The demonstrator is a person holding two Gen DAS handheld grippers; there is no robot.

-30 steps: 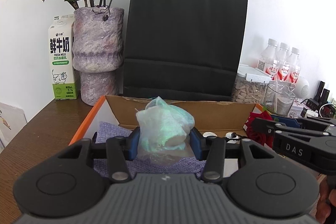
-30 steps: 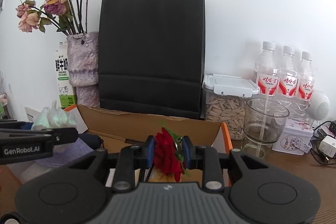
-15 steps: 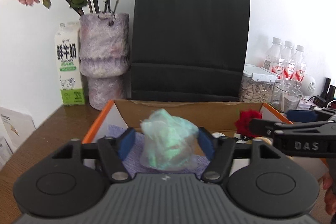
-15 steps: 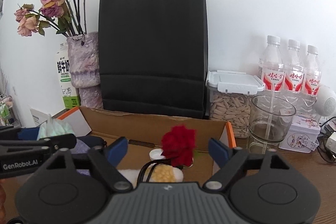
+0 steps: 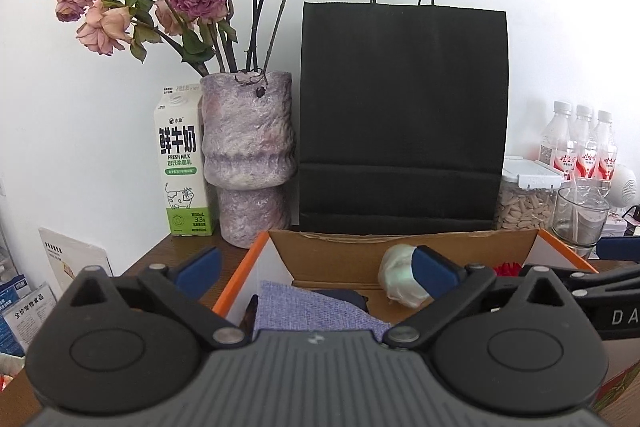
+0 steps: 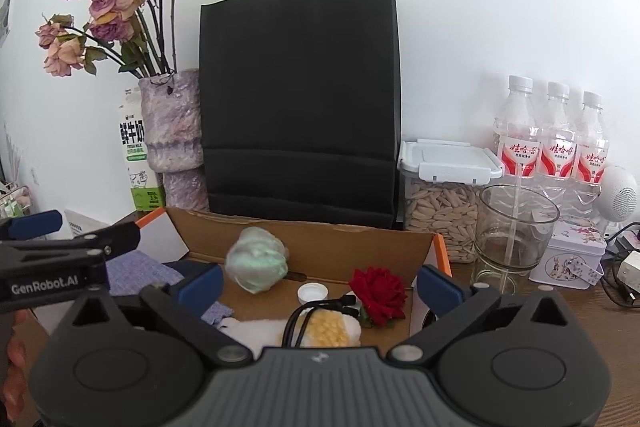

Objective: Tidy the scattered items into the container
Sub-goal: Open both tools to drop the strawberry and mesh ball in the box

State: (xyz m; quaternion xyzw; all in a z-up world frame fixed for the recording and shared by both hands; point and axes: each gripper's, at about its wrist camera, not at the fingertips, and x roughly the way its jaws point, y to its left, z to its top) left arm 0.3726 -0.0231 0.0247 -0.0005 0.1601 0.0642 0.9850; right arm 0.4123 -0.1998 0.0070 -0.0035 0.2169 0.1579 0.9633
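An open cardboard box [image 6: 328,239] with orange edges stands in front of me; it also shows in the left wrist view [image 5: 360,255]. Inside lie a crumpled pale-green plastic bag [image 6: 257,264], a red rose [image 6: 378,291], a white bottle cap [image 6: 312,293], a black cable, a yellow-and-white plush item [image 6: 326,333] and a lavender cloth [image 5: 316,311]. The bag also shows in the left wrist view [image 5: 398,281], behind the right fingertip. My left gripper [image 5: 318,269] is open and empty above the box's left side. My right gripper [image 6: 320,285] is open and empty above the box.
Behind the box stand a black paper bag [image 6: 300,99], a purple vase of dried roses [image 5: 248,163] and a milk carton [image 5: 182,163]. To the right are a seed jar [image 6: 442,195], a glass cup [image 6: 514,227], three water bottles [image 6: 552,143] and a small tin [image 6: 574,259].
Both grippers opened and let go: the green bag and the red rose dropped into the box. Both grippers drew back and up; the left one shifted left.
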